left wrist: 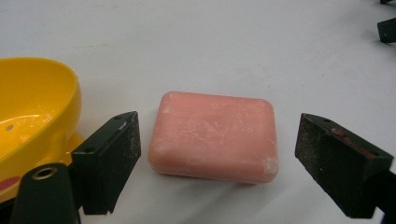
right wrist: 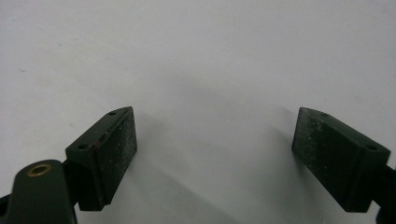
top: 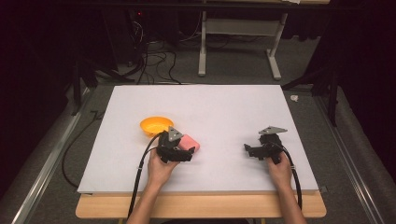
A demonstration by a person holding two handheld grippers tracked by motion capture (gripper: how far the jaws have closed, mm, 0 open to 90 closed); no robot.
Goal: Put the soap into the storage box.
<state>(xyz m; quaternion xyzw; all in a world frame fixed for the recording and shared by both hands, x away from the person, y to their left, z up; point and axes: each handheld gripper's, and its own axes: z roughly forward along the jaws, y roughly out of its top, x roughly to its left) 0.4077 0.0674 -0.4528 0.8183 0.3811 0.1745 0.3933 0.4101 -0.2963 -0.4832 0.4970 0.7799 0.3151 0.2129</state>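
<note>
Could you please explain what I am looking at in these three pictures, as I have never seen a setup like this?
A person sits at a white table and holds a hand-held tool with two black jaws in each hand. The high view looks down from above: the left gripper is at the left, the right gripper at the right. The other two pictures come from small cameras riding on the grippers, looking along their jaws.

On the table lie a pink soap bar and a yellow bowl beside it. In the left gripper view the soap bar lies flat between the open jaws, with a gap on each side, so nothing is held. The right gripper is open too, over bare table.
</note>
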